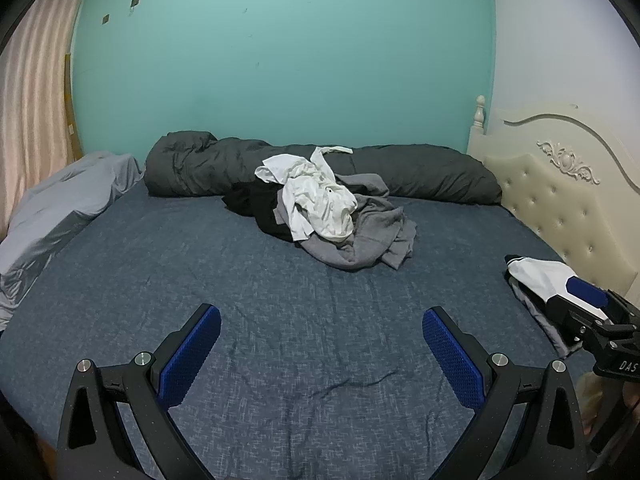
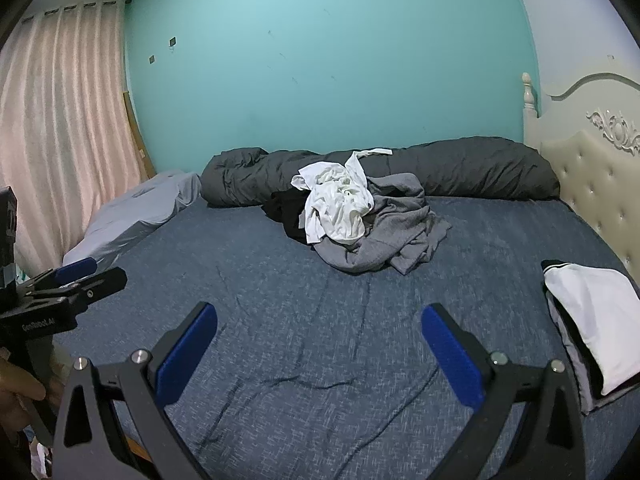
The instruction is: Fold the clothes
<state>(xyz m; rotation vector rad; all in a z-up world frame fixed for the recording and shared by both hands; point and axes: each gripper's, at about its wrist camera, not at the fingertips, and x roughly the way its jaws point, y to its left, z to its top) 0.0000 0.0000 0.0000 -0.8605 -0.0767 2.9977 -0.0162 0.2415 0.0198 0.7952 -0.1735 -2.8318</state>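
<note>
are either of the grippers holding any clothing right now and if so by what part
Nothing is held. The left hand-held gripper and right hand-held gripper are both open over the bed sheet, with the clothes pile untouched.

Spread left tongs (image 1: 321,330), clothes pile (image 1: 328,212), blue bed (image 1: 160,264)

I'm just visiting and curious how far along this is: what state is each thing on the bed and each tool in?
Left tool: open, empty, above the sheet.
Right tool: open, empty, above the sheet.
Clothes pile: crumpled, unfolded, white shirt on top.
Folded stack: folded flat, by the headboard.
Duvet: rolled up along the wall.
Sheet: spread, lightly creased.
Curtain: drawn shut.
</note>
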